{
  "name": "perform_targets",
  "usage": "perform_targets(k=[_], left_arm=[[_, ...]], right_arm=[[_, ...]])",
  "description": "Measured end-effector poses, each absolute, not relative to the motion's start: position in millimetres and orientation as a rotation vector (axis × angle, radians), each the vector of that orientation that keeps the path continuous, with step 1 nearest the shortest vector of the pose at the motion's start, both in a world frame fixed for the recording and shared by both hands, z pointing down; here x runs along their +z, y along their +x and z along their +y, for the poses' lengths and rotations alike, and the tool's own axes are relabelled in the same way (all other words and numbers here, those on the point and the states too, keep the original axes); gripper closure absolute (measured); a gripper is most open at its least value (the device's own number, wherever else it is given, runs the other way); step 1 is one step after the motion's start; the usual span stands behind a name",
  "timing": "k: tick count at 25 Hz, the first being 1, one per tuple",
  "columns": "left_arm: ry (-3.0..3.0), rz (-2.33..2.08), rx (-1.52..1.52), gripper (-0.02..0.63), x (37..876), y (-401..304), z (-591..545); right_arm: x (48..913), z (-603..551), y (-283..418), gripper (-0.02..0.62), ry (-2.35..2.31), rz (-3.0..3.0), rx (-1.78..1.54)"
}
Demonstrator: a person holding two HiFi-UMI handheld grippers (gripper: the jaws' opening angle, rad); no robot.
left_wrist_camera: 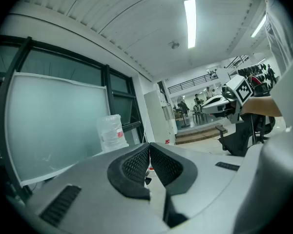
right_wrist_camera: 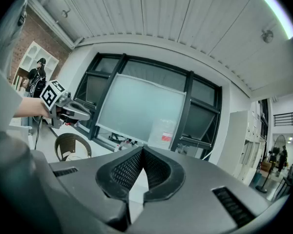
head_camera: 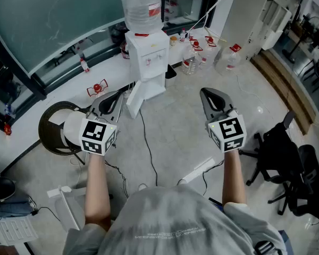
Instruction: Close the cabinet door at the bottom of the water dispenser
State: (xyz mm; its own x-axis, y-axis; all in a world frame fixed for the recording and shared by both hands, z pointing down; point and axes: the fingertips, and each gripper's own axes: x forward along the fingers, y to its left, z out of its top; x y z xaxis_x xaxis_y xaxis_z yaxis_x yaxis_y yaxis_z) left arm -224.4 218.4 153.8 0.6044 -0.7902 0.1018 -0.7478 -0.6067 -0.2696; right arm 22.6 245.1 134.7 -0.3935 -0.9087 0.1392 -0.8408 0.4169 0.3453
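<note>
Currently: the approach is the step in hand, and neither gripper is on the door.
Door: it stands swung out from the foot of the dispenser, its free edge turned toward the person, low over the floor.
Left gripper: jaws pressed together with nothing between them. It is roughly level and lies just left of the door in the head view. Its own view shows the bottle but not the door, so it likely sits too high.
Right gripper: jaws likewise together and empty, well apart from the door.
Best tool: probably the left gripper, being nearer, with its jaws kept together as a blunt pusher.
Contact: the outer face near the free edge, far from the hinge.
Push: lower first, then sweep along the door's arc toward the dispenser.
Watch: the cable near the door, and any shove that tips the light dispenser.
Done when: the door sits flush.
</note>
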Motion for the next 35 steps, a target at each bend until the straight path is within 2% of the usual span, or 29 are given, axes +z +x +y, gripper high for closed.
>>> perform_targets(k=[21, 25, 26, 27, 28, 32, 35], left_arm=[[-2.653, 1.422, -0.417, 0.584, 196, -140, 248], [-2.659, 1.477, -0.393, 0.576, 200, -117, 241], [-2.659, 1.483, -0.395, 0.543, 202, -112, 239], [-2.662, 1.485, -0.404, 0.463, 205, -107, 237], [-2.668, 1.484, -0.414, 0.427, 208, -105, 234], [-2.682, 1.515, -0.377, 0.425, 208, -110, 216], [-2.667, 1.518, -0.377, 0.417, 210, -123, 194]], right_arm=[[166, 246, 94, 0.564, 1.349, -2.536, -0.228], [171, 234, 115, 0.492, 1.287, -2.571, -0.2], [173, 231, 119, 0.489, 1.277, -2.575, -0.195], [175, 227, 122, 0.486, 1.269, -2.577, -0.193], [177, 222, 124, 0.479, 1.263, -2.579, -0.193], [181, 205, 126, 0.389, 1.256, -2.605, -0.177], [186, 183, 119, 0.362, 1.266, -2.6, -0.161]])
